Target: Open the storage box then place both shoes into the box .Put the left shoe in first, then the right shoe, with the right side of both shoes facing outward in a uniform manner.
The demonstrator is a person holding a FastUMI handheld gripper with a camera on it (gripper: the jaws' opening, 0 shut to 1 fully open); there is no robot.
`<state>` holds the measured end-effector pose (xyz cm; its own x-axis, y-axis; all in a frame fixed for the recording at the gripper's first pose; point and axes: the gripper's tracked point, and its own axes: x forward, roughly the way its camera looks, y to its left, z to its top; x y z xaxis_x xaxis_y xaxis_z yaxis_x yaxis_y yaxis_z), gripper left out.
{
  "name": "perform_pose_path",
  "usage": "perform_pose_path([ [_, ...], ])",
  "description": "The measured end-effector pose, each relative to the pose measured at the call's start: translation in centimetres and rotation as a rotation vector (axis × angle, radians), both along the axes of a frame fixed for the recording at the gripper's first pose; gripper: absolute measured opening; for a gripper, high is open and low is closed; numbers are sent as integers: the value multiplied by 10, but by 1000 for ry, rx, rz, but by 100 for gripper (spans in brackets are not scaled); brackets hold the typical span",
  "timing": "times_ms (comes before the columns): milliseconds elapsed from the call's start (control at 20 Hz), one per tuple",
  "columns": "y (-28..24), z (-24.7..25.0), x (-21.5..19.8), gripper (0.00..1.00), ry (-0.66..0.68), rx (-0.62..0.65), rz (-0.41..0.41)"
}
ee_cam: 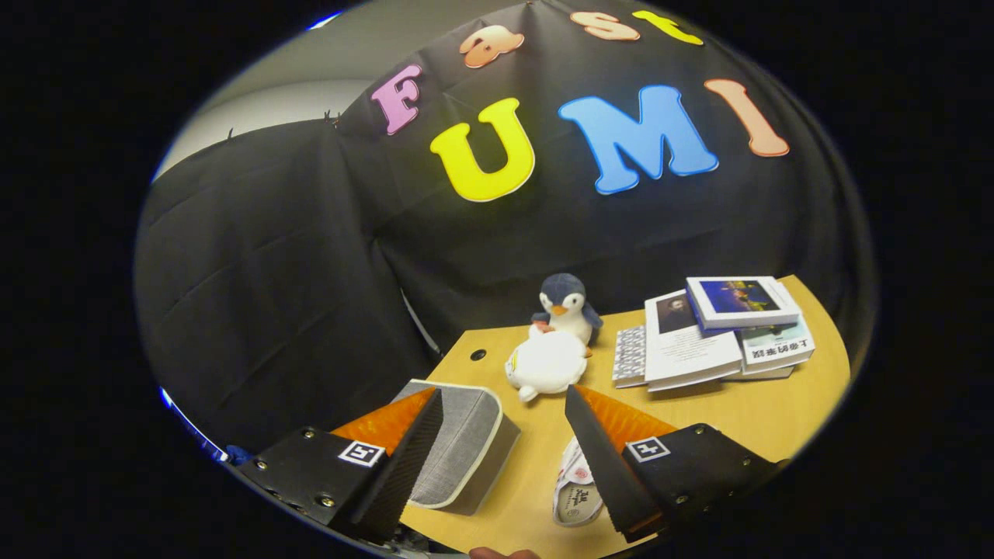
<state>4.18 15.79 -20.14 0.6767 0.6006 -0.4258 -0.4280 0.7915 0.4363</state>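
My gripper [503,396] hangs above the wooden table [745,411], open, with nothing between its fingers. A grey fabric storage box [466,450] with a pale rim lies on the table's near corner; the left finger [404,466] covers part of it, and I cannot tell whether its lid is open. One white shoe [576,489] with red markings lies beside the right finger [602,458], partly hidden behind it. The second shoe is hidden or too unclear to pick out.
A plush penguin [567,307] stands beyond the fingers with a white plush toy [547,365] in front of it. A stack of books [722,330] lies to their right. Black cloth walls the booth behind and to the left of the table.
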Motion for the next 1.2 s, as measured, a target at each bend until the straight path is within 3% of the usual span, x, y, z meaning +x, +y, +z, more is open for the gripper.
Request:
perform_pose_path([
  [200,34,-42,-17,97,193,93,102],
  [450,57,-89,-35,97,447,231,137],
  [700,76,-119,-38,97,578,310,142],
  [1000,101,-142,-34,97,645,362,160],
  [1200,116,-149,-35,97,775,503,137],
])
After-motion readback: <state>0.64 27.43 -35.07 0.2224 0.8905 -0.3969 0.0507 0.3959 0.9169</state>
